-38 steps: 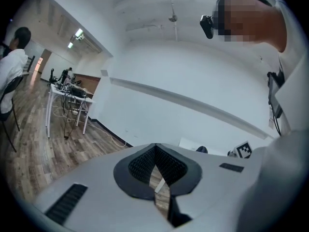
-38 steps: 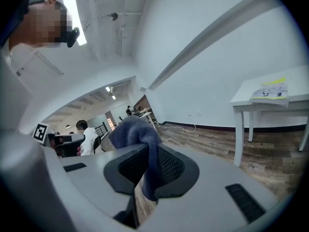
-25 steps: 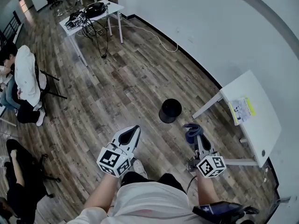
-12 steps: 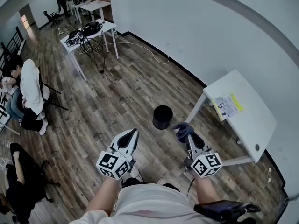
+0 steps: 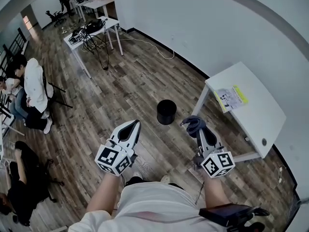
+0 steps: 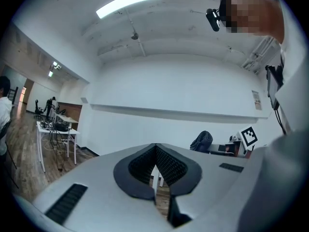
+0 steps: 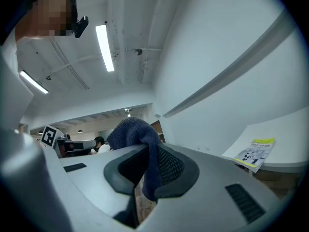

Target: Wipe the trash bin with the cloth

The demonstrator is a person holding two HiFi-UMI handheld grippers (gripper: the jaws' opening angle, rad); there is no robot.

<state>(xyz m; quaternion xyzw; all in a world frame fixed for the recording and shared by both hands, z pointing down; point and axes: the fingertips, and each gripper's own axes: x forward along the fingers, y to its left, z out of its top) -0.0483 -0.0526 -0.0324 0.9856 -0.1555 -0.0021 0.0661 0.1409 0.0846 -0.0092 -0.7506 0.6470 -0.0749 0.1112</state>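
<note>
Both grippers have lifted toward the trash bin [image 5: 166, 112] since a second ago. It stands upright on the floor [image 5: 120, 91] ahead, untouched.

Risks, as judged:
- The white table [image 5: 260, 124] stands just right of the bin, and its leg could catch the right gripper [image 5: 199, 132] during wiping.
- The bin may slide or tip, since the left gripper [image 5: 134, 125], jaws together and empty, does not steady it.
- The cloth [image 5: 193, 124], clamped in the right jaws, is bunched and could slip.

Seated people [image 5: 34, 83] are well left. Nothing blocks the approach.
</note>
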